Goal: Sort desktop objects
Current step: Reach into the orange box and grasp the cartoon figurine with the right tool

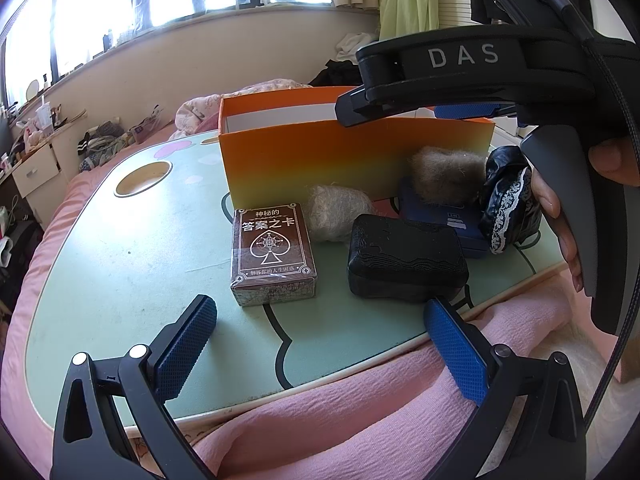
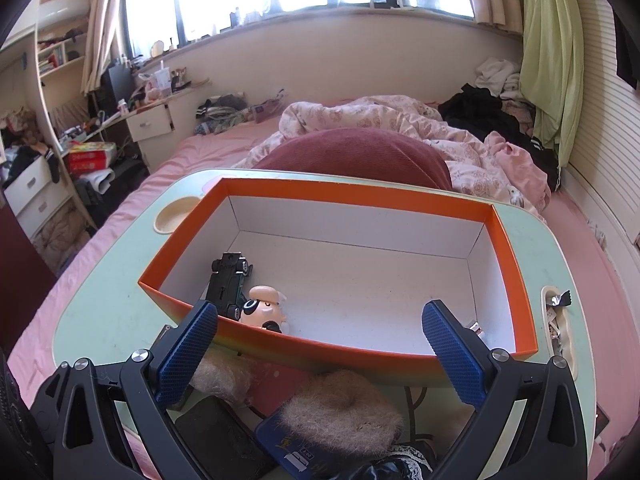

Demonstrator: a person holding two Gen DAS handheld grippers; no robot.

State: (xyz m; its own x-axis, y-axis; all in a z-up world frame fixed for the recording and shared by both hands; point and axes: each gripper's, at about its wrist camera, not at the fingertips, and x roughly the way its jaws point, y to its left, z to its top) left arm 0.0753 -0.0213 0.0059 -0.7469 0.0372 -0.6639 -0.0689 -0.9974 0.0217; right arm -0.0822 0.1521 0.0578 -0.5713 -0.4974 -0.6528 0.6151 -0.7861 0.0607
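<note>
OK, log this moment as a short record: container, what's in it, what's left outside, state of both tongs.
container: orange box, open top, on green lap table
inside: black toy car, pig figure, both at the box's left end
outside, in front of the box: card deck, black case, blue case, two fuzzy balls, black lace item
left tongs: open, empty
right tongs: open, empty, above box's near wall

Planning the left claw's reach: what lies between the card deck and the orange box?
In the left wrist view, only bare green tabletop separates the card deck from the orange box; a pale fuzzy ball sits just right of that gap.
</note>
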